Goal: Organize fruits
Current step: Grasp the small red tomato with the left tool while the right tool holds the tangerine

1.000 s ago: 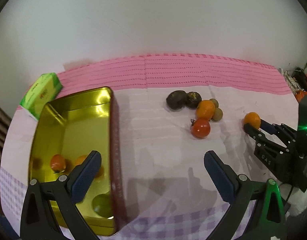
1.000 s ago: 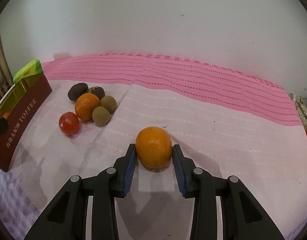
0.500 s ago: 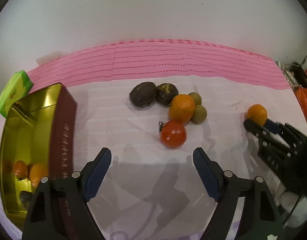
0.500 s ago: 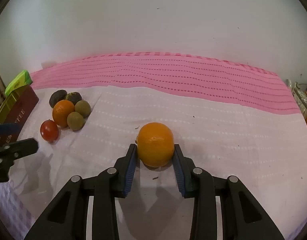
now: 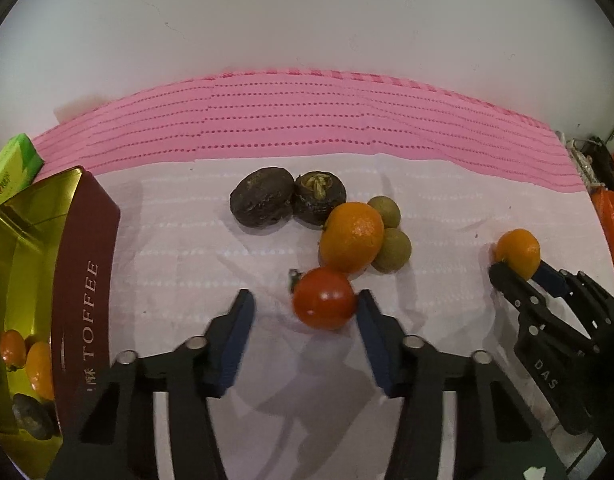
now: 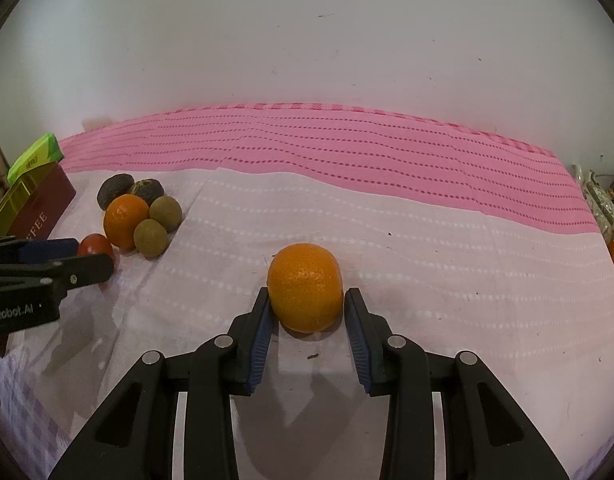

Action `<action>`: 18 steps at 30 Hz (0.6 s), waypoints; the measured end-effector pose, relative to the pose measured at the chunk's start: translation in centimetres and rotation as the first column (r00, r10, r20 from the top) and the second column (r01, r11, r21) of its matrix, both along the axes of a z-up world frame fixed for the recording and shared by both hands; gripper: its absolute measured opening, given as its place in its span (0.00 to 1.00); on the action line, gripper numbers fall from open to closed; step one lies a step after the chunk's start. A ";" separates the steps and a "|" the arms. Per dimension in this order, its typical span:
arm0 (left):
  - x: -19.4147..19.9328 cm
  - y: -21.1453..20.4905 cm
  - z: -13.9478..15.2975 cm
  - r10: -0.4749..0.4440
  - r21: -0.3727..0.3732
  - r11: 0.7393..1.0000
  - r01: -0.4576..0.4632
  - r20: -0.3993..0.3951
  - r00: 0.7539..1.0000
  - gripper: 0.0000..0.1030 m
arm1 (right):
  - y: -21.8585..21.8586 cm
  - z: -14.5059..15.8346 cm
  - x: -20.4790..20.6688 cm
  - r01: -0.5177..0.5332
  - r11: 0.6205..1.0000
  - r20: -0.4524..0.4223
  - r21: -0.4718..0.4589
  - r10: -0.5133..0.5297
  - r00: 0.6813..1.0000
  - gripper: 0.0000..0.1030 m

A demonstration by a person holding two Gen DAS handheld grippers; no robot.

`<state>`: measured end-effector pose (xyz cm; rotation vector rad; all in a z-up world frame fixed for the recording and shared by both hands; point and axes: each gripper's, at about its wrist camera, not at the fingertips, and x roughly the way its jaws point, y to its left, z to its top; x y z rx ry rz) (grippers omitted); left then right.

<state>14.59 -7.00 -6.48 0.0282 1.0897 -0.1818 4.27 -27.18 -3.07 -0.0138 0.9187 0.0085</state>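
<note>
Round red tomato (image 5: 324, 298); two round oranges (image 5: 351, 237) (image 6: 305, 287), bright orange peel. Two dark brown wrinkled fruits (image 5: 262, 202); two small olive-green fruits (image 5: 391, 250). Tin box (image 5: 85, 264): maroon wall, gold lettering, gold inside. Tabletop cloth (image 6: 387, 152): pink band with dotted rows, pale lilac elsewhere. Tool pads blue (image 6: 261, 340), frames black.

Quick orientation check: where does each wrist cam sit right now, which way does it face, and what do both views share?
Left wrist: sits on the left gripper, facing the back wall over the tomato between its open fingers; toffee tin at left.
Right wrist: sits on the right gripper, facing the same wall, fingers around the lone orange.
Shared: the fruit cluster, tin, and each other's gripper.
</note>
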 end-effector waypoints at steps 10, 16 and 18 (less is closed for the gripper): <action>-1.5 1.4 -0.1 0.007 -0.019 1.000 -0.007 -0.026 1.000 0.25 | 0.1 0.0 0.0 -0.001 1.000 0.001 -0.003 0.001 1.000 0.36; -3.4 2.5 0.7 -0.001 -0.042 0.999 -0.001 -0.033 0.999 0.24 | 0.1 0.0 0.0 -0.001 1.000 0.002 -0.005 0.001 1.000 0.36; -4.2 3.0 1.3 0.002 -0.049 0.999 -0.003 -0.024 1.000 0.24 | 0.1 0.0 0.0 -0.001 1.000 0.002 -0.005 0.001 1.000 0.36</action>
